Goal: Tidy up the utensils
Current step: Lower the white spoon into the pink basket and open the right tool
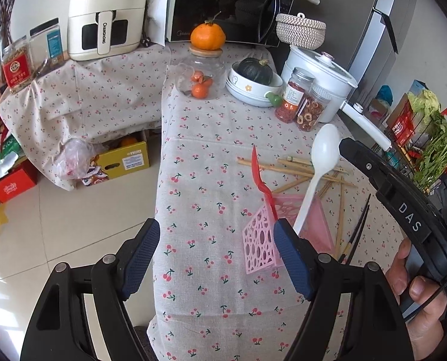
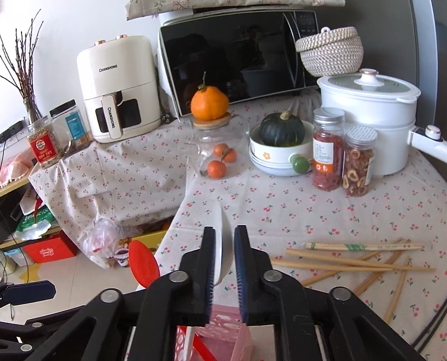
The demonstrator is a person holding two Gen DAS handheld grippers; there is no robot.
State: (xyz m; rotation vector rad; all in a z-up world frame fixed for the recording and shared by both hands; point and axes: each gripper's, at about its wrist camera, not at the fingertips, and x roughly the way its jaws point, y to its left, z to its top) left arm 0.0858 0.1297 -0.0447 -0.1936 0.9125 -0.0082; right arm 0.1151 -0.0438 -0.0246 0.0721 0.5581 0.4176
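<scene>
Left gripper [image 1: 215, 258] agape, right gripper [image 2: 224, 251] clamped.

table [image 1: 211, 270] | cherry-print cloth | chopsticks [image 2: 352, 263] scattered | pink holder [image 1: 261, 237]

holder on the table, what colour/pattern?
Pink utensil holder, with oval cut-out lattice sides. Shows best in the left wrist view.

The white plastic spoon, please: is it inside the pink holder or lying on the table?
Inside: the white plastic spoon stands handle-down in the pink perforated holder, its bowl gripped by the right gripper.
</scene>
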